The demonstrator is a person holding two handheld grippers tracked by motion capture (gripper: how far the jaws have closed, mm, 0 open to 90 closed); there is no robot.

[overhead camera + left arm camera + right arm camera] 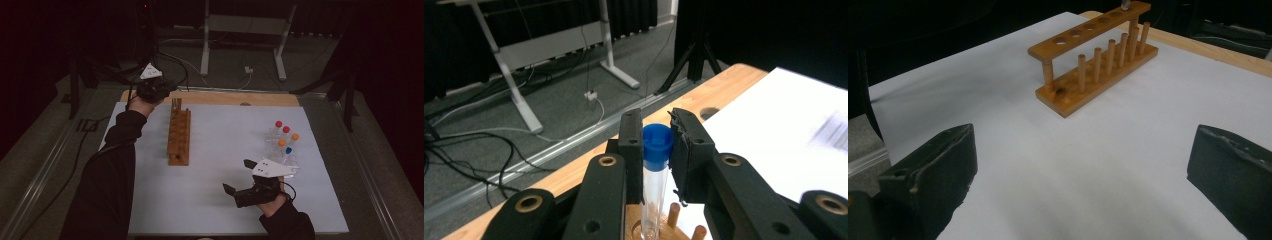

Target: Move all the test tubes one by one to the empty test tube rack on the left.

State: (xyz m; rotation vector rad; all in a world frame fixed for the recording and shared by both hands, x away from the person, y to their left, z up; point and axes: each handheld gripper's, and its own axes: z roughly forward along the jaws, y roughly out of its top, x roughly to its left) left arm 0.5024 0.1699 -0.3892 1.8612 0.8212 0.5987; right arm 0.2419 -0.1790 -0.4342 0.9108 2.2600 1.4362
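My left gripper (656, 145) is clamped on a clear plastic test tube w/ blue cap (657, 143), upright, its bottom end at the far end of the brown wooden peg rack (179, 134). Right gripper (238, 175) rests wide open, nothing in it, near the white table sheet's (225, 140) front edge, beside spare capped tubes (285, 137).

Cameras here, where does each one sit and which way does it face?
High view: above the person's side, looking forward and down at the table; both sleeves, left gripper, right gripper.
Left gripper view: on that gripper, facing past the table's far edge; jaws clamp a blue-capped test tube.
Right gripper view: low over the table, facing the wooden test tube rack; jaws wide apart.
Shared: the rack.
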